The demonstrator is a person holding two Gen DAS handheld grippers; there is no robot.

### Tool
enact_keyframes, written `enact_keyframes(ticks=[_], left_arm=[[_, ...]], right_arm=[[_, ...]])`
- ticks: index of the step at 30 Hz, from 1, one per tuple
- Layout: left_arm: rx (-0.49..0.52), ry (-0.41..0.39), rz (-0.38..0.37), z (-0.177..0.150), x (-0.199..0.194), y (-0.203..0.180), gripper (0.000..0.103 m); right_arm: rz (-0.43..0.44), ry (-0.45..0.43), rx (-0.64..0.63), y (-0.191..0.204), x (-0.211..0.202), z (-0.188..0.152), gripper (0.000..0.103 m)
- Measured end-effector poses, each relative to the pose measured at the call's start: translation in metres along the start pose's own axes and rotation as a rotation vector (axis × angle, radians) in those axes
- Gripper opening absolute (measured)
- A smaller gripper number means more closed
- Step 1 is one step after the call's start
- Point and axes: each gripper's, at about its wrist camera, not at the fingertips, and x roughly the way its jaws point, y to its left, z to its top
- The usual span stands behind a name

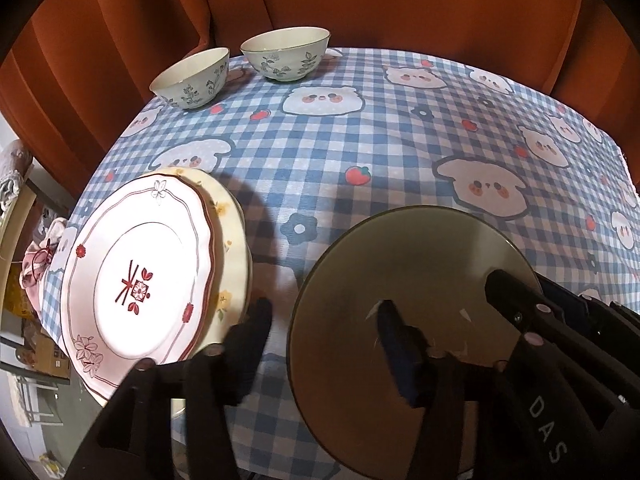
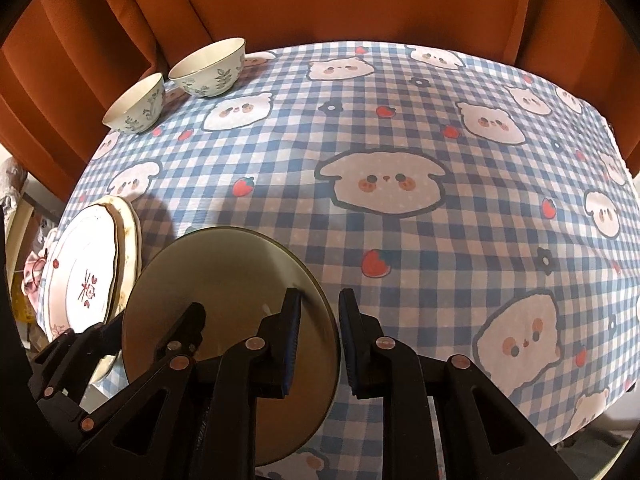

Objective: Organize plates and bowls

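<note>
- Your left gripper (image 1: 324, 316) is released: its fingers stand apart astride the left rim of the dark plate (image 1: 400, 260), one finger over the plate and the other outside it, and neither pad presses on the plate.
- Your right gripper (image 2: 320, 308) is clenched on the right rim of the dark plate, one pad over the dish and one just outside the edge.
- The dark plate sits on the checked tablecloth (image 1: 400, 140), at the near edge.
- Just left of the dark plate lies a pink plate (image 1: 152, 264), stacked on a cream plate (image 1: 234, 240) with yellow flowers.
- Well beyond the dark plate, to its far left, stand two upright bowls: the smaller bowl (image 1: 192, 80) and, just right of it, the wider bowl (image 1: 286, 54).
- Orange fabric (image 1: 360, 0) hangs behind the bowls, farthest from the dark plate.
</note>
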Motion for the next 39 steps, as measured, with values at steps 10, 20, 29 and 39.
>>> enact_keyframes(ticks=[10,20,29,39], left_arm=[[-0.013,-0.094,-0.027,0.004,-0.029,0.011,0.075],[-0.032,-0.151,-0.071,0.027,-0.047,0.047,0.075],[-0.009,-0.146,-0.078,0.061,-0.042,0.103,0.075],[-0.028,-0.142,-0.095,0.11,-0.02,0.187,0.076]], right_arm=[[0.006,-0.052,-0.016,0.009,-0.023,0.003,0.063],[0.001,-0.126,-0.048,0.04,-0.049,0.021,0.07],[-0.037,-0.154,-0.049,0.094,-0.049,0.045,0.074],[-0.013,-0.153,-0.043,0.175,-0.034,0.089,0.074]])
